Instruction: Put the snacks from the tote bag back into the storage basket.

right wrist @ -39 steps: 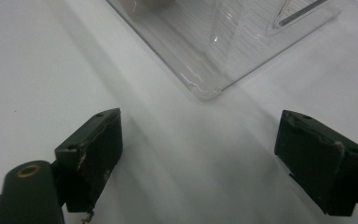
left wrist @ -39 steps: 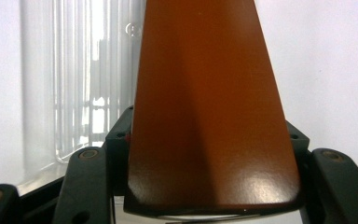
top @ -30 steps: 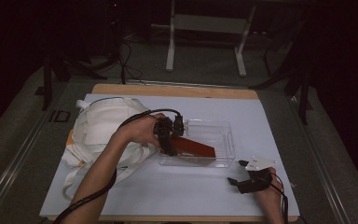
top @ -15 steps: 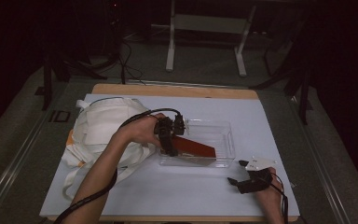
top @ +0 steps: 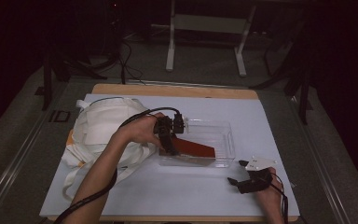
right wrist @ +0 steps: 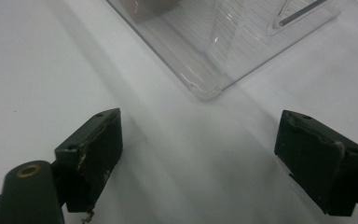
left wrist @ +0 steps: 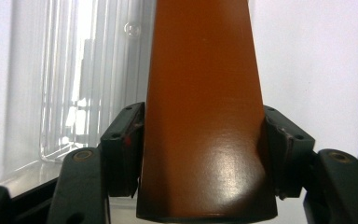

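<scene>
Atop wooden table (top: 121, 88), white sheet (top: 270, 126), dark room

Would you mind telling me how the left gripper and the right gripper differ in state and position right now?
The left gripper is closed on the brown tapered object, its jaws having just been closing; the right gripper stands wide open with nothing between its jaws. The left gripper reaches into the clear plastic tray, while the right gripper rests on the white table cover outside the tray's near corner. Both have black jaws.
</scene>
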`<action>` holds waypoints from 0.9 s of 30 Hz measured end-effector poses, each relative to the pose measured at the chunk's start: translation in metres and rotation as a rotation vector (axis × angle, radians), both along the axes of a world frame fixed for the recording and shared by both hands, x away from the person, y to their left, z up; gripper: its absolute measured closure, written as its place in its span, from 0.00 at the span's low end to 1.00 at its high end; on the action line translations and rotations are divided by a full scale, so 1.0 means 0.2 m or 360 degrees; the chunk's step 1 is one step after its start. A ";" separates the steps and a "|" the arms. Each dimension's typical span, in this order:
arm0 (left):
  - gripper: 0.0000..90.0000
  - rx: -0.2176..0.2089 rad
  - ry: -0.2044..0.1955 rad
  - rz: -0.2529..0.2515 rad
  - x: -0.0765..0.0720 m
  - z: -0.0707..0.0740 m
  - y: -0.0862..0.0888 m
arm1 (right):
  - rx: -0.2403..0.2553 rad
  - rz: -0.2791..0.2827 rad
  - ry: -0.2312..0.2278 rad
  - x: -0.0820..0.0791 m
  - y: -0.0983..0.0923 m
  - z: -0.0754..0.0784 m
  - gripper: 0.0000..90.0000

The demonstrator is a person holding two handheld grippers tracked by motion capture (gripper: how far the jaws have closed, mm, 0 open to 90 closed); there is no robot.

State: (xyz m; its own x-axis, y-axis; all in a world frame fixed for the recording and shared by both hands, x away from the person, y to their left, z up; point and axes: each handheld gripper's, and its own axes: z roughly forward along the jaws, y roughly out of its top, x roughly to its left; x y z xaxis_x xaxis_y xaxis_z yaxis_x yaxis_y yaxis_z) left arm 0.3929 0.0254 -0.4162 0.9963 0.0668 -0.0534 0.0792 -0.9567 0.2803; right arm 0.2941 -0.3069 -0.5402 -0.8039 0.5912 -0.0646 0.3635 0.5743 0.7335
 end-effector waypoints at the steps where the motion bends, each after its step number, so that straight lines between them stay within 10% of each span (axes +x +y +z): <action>1: 0.45 0.0000 -0.0001 0.0000 0.00 0.00 0.00 | 0.0000 0.0000 0.0000 0.00 0.00 0.00 0.17; 27: 0.43 -0.0056 0.0006 0.0039 0.00 0.04 0.04 | 0.0002 0.0000 0.0003 0.00 0.00 0.00 0.17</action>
State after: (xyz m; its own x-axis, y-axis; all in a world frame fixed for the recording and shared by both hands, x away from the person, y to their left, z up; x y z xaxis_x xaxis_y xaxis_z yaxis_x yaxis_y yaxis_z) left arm 0.3935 0.0343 -0.4088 0.9942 0.0890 -0.0598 0.1033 -0.9439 0.3135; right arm 0.2942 -0.3069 -0.5402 -0.8040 0.5913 -0.0623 0.3649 0.5735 0.7334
